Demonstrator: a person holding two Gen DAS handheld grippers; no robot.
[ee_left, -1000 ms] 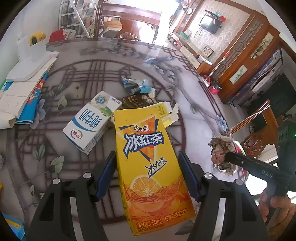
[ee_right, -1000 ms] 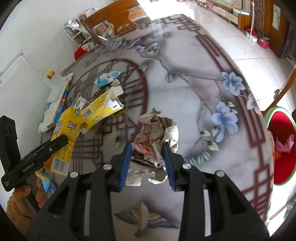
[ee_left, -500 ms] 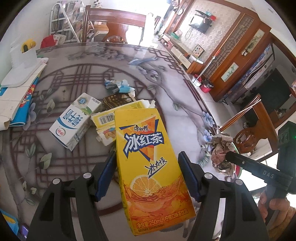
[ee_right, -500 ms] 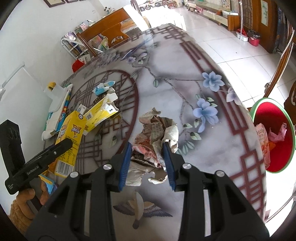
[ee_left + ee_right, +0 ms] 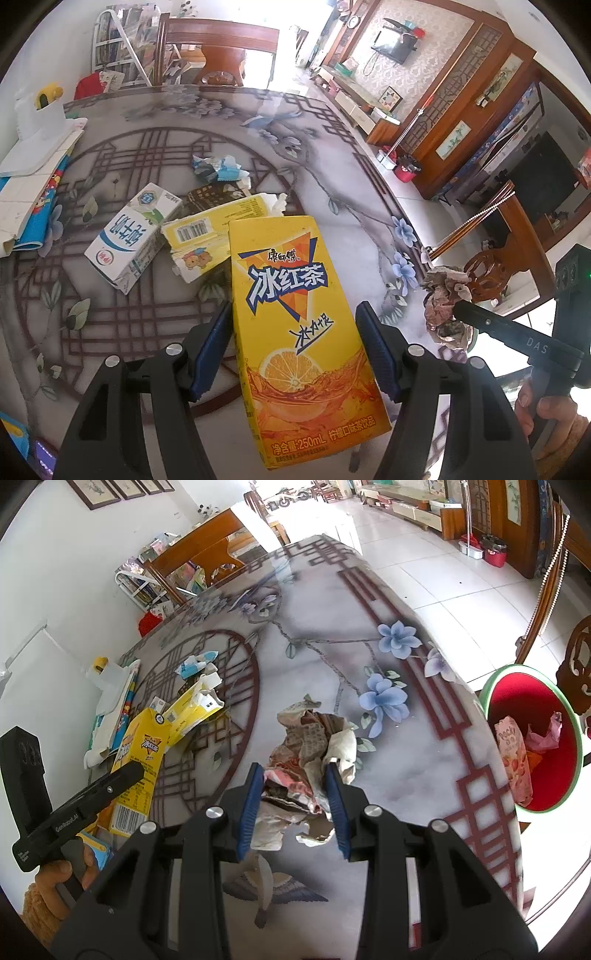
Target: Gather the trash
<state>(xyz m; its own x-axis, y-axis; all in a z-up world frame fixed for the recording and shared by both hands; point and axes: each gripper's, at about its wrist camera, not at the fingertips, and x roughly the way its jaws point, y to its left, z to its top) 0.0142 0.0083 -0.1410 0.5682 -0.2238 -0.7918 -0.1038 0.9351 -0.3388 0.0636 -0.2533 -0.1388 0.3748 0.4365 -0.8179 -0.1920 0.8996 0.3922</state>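
Yellow iced-tea carton [image 5: 295, 325] held aloft, crumpled newspaper wad [image 5: 306, 753] gripped

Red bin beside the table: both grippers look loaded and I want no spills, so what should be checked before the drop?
1. Left gripper clamps the yellow tea carton: ok.
2. Right gripper clamps the crumpled paper wad: ok.
3. Red bin open, with room inside: ok.
4. Either load over the bin: not ok, both are above the table.
5. Loose scrap hanging under the wad secure: cannot tell.
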